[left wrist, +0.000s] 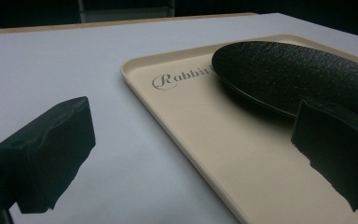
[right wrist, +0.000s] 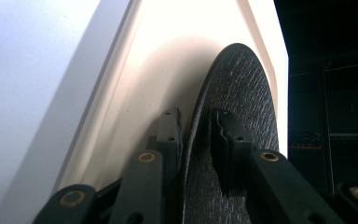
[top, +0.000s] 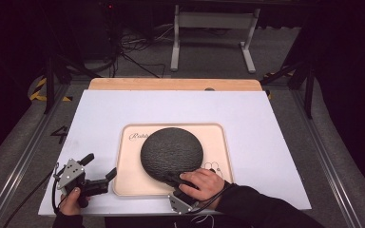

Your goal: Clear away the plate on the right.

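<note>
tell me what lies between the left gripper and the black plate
Only bare surface: a strip of white table, then the beige tray's empty floor before the black plate. The left gripper view shows it.

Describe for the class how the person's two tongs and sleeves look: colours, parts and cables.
Both tongs, left and right, have black jaws on black linkage arms with brass-coloured rivets, and each carries a grey three-cornered plate on top. A thin black cable trails from each. The person's sleeves are black.
</note>
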Demonstrator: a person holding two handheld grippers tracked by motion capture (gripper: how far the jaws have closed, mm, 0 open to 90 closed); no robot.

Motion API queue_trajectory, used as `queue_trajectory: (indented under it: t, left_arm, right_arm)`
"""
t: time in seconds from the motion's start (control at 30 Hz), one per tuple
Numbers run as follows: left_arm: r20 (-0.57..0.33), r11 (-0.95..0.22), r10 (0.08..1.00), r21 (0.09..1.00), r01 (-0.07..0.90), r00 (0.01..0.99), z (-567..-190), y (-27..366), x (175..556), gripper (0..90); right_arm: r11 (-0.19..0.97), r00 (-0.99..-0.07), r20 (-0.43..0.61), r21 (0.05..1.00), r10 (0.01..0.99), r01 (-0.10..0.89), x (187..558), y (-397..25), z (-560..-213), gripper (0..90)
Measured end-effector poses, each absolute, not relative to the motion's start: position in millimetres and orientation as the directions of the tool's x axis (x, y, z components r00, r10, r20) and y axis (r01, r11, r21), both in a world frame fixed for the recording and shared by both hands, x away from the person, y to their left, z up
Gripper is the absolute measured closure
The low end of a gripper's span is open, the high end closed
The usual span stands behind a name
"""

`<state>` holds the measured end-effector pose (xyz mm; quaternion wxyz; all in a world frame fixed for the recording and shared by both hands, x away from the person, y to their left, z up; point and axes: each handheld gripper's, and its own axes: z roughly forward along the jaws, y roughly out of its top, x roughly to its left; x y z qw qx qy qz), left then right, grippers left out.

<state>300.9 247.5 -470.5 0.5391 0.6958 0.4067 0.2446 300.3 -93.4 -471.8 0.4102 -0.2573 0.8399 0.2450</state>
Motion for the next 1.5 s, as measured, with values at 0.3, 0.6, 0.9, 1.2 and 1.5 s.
queue_trajectory:
  t: [0.3,0.6,0.9,1.2,1.5]
  left_arm:
    - [-0.099,-0.088,0.83,0.949,0.303,0.55,-470.5,247.5,300.9,0.5]
    - [-0.098,-0.088,0.83,0.949,0.303,0.549,-470.5,247.4,300.9,0.5]
    - [-0.097,-0.092,0.829,0.948,0.304,0.551,-470.5,247.4,301.2,0.5]
    - [-0.096,-0.091,0.829,0.949,0.303,0.551,-470.5,247.3,301.1,0.5]
    - [-0.097,-0.091,0.829,0.949,0.303,0.551,-470.5,247.6,301.1,0.5]
  right_arm:
    - [0.749,-0.65,-0.74,0.327,-0.176,-0.576,300.8,-92.6,-464.1,66.8]
    - [0.721,-0.69,-0.709,0.401,-0.147,-0.565,297.1,-89.9,-451.7,63.5]
    - [0.669,-0.816,-0.578,0.601,-0.013,-0.436,308.3,-94.8,-434.2,49.6]
    - [0.561,-0.908,-0.41,0.772,0.084,-0.297,319.5,-100.7,-421.7,33.8]
    - [0.481,-0.939,-0.303,0.855,0.161,-0.193,327.1,-110.8,-411.9,28.5]
